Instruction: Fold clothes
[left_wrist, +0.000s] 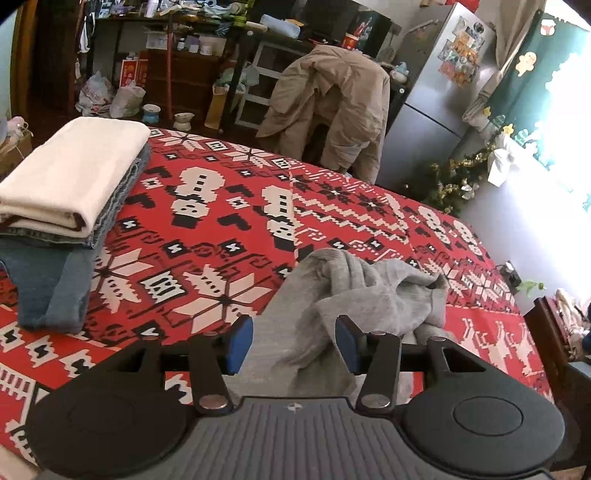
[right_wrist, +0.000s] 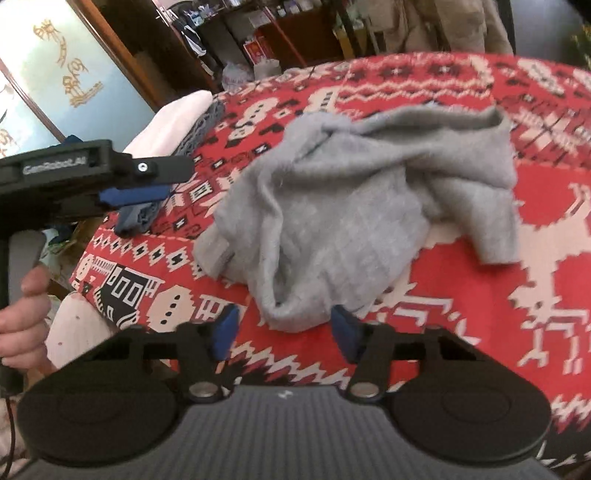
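Grey garment (right_wrist: 343, 206) lies crumpled mid-bedspread (left_wrist: 221, 221), unfolded, w/ folded stack (left_wrist: 70, 177) done at far corner; left gripper (left_wrist: 293, 345) & right gripper (right_wrist: 282, 332) both parted, gripping nothing.

Grey garment (right_wrist: 332, 206) on a red, white and black patterned cloth (left_wrist: 221, 236); blue-padded claws.

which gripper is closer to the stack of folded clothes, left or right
Left. In the right wrist view the left gripper hangs just beside the folded stack, while the right gripper sits at the near edge of the crumpled grey garment, farther away.
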